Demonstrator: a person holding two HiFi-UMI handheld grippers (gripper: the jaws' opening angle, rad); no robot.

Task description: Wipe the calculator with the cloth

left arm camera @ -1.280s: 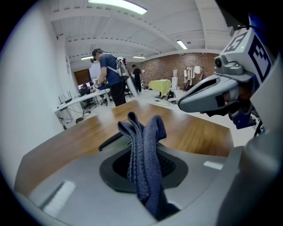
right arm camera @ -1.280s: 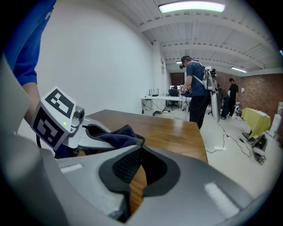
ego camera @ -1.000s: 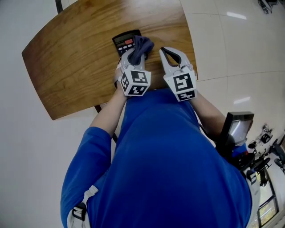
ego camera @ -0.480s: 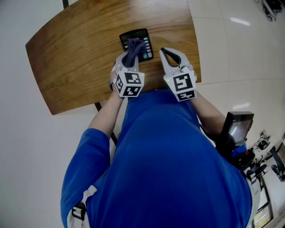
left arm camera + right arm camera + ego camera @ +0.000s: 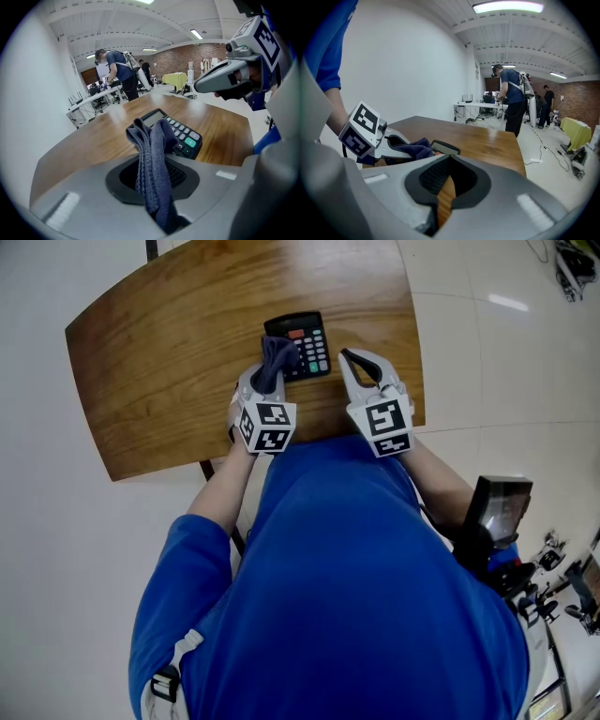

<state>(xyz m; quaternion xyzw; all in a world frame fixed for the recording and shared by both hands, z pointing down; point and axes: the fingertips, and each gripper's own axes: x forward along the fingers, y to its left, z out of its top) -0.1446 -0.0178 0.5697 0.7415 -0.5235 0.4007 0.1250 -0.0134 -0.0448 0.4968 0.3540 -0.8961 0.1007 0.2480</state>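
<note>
A black calculator (image 5: 302,341) lies on the wooden table (image 5: 169,362), screen away from me. My left gripper (image 5: 271,369) is shut on a dark blue cloth (image 5: 277,357), whose bunched end rests over the calculator's near left corner. In the left gripper view the cloth (image 5: 152,159) stands up between the jaws of the left gripper (image 5: 157,197), with the calculator (image 5: 183,133) just beyond it. My right gripper (image 5: 351,356) hovers to the right of the calculator, shut with nothing in it. The right gripper view looks past the right gripper (image 5: 444,197) to the cloth (image 5: 415,150) and calculator (image 5: 446,147).
The table's right edge (image 5: 412,343) is close beside my right gripper, with tiled floor (image 5: 506,352) beyond. A person (image 5: 119,75) works at desks far across the room. The table's near edge runs just under both grippers.
My left gripper has dragged the cloth leftward across the calculator, from its right side to its near left corner. The right gripper has stayed beside the calculator.
</note>
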